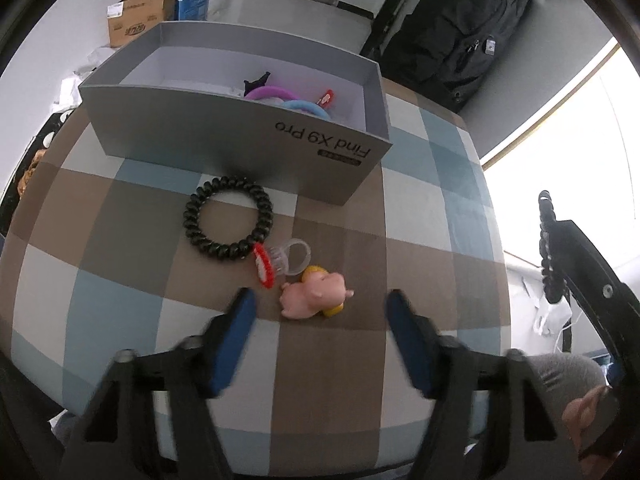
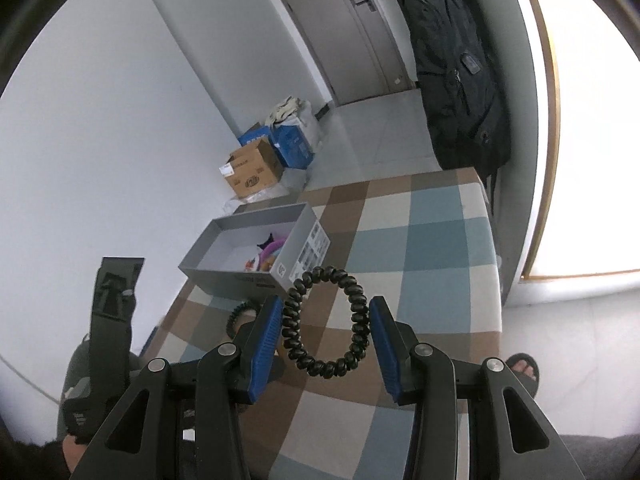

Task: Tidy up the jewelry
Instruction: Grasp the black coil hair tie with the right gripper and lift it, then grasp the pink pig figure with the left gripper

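Observation:
A grey box (image 1: 224, 136) stands on the checked table with purple and blue hair rings (image 1: 288, 100) inside; it also shows in the right wrist view (image 2: 236, 280). In front of it lie a black spiral hair tie (image 1: 229, 218), a clear ring with a red piece (image 1: 280, 262) and a pink pig toy (image 1: 316, 294). My left gripper (image 1: 320, 312) is open just above the table, with the pig between its fingers. My right gripper (image 2: 326, 328) is shut on a second black spiral hair tie (image 2: 326, 322) and holds it above the table; this tie also shows in the left wrist view (image 1: 548, 248).
The checked table (image 2: 432, 248) ends at the right near a bright window. A black backpack (image 1: 460, 28) hangs beyond the far edge. Cardboard and blue boxes (image 2: 268, 160) stand on the floor by the wall. A sandalled foot (image 2: 522, 368) is at the right.

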